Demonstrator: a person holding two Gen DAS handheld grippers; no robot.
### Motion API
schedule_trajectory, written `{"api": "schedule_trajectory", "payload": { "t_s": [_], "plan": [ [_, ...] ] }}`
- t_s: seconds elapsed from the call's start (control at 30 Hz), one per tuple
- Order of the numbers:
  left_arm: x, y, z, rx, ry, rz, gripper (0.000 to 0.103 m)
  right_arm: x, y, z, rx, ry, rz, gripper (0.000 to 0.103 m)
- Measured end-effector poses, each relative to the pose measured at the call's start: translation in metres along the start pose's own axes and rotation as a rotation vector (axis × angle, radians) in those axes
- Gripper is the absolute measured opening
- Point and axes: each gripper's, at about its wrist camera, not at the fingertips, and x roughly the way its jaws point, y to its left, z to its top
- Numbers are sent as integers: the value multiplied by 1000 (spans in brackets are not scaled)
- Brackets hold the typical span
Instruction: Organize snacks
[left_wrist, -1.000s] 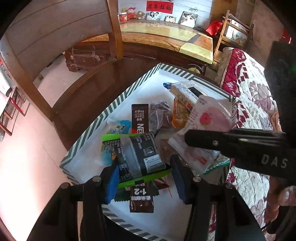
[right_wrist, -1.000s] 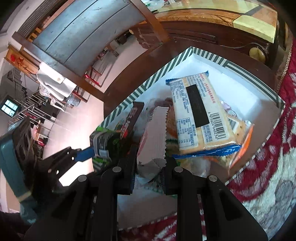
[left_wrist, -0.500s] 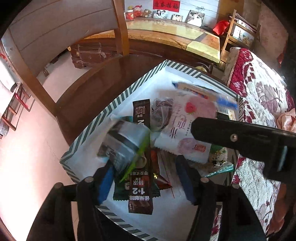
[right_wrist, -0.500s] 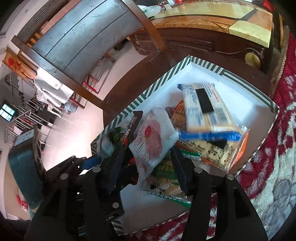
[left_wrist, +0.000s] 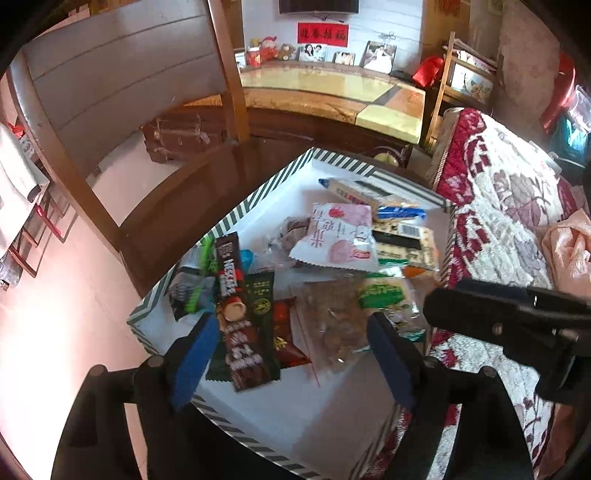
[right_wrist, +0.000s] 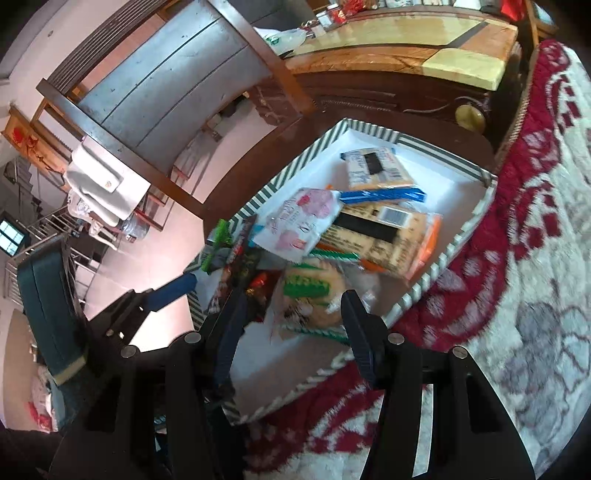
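Pink-white packet (left_wrist: 341, 236) now dropped among snacks, brown pouch (left_wrist: 293, 230) perhaps half-hidden beneath

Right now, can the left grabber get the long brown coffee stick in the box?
Probably yes. The left gripper is open and empty, right above the brown coffee stick, which lies on top of the pile in the striped box with nothing over it.

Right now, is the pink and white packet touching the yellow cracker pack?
Touching. The right wrist view shows the pink and white packet lying overlapped on the yellow cracker pack, no gap.
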Motion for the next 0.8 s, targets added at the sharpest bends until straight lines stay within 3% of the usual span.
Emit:
{"api": "schedule_trajectory", "payload": {
  "t_s": [0.2, 0.57, 0.8],
  "plan": [
    [-13, -11, -4, 20, -36, 6, 95, -19, -9, -21, 29, -31, -22, 53],
    [-36, -30, -9, 83, -89, 27, 96, -48, -10, -50, 1, -120, -164, 53],
    [-41, -32, -12, 84, -91, 6, 96, -55, -14, -58, 10, -121, -167, 53]
  ]
}}
